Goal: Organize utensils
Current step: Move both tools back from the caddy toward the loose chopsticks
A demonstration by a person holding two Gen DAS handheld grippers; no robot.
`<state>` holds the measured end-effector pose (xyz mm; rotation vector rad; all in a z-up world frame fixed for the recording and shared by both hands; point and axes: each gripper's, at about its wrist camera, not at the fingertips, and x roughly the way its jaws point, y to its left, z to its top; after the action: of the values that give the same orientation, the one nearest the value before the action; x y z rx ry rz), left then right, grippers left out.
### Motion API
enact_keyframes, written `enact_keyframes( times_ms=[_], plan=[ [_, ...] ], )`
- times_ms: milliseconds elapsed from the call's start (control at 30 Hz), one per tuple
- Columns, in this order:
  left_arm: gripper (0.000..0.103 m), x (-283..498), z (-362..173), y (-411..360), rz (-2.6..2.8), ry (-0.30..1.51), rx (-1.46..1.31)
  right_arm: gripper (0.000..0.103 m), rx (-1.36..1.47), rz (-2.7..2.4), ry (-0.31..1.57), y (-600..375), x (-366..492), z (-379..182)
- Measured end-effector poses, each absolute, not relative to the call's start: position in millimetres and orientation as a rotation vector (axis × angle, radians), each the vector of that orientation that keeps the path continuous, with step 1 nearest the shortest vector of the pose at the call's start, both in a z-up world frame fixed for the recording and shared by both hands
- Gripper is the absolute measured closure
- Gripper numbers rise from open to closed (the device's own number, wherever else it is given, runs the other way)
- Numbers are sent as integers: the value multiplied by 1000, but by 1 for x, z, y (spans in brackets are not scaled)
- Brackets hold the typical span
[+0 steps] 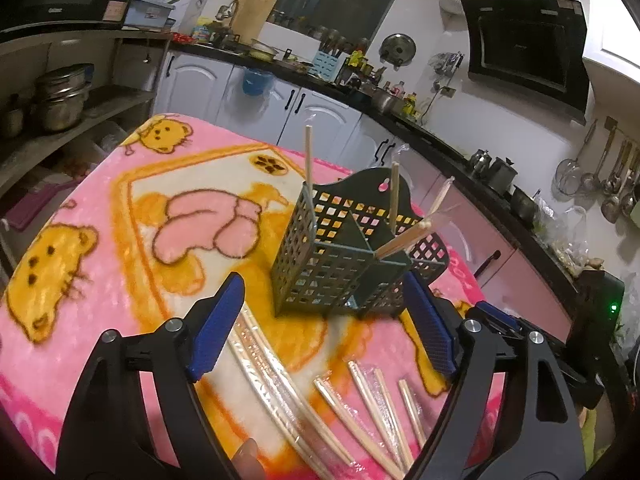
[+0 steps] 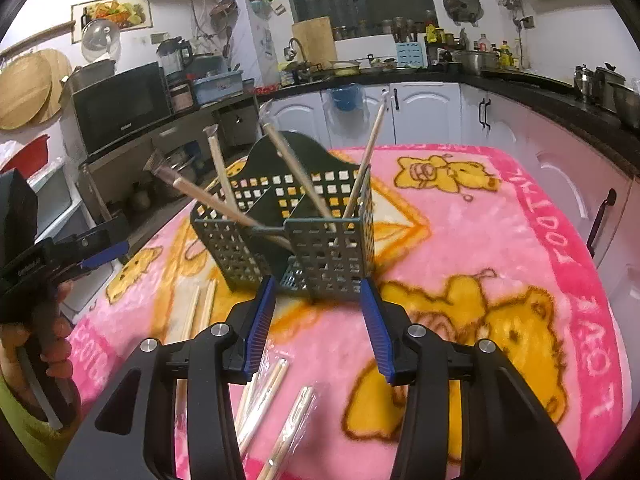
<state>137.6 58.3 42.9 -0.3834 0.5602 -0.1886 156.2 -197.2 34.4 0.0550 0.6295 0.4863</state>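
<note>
A dark green perforated utensil holder stands on the pink bear blanket and holds several wrapped chopstick pairs leaning in its compartments. My left gripper is open and empty, just in front of the holder. Several wrapped chopstick pairs lie on the blanket below it. In the right wrist view the holder stands just ahead of my right gripper, which is open and empty. Loose chopsticks lie under it. The left gripper shows at the left edge.
The blanket-covered table is ringed by white kitchen cabinets and a dark countertop crowded with pots and bottles. A microwave and open shelves stand to the left. More chopsticks lie left of the holder.
</note>
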Motion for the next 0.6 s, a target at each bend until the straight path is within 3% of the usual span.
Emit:
enact_keyframes(
  times_ms=[400,600],
  plan=[
    [19,128,30,65,-167,595,-384,61,10,514,674,-184,144,23],
    [18,126,20,67,-151,625,-377,61,-15,539,719,-172,143,11]
  ],
)
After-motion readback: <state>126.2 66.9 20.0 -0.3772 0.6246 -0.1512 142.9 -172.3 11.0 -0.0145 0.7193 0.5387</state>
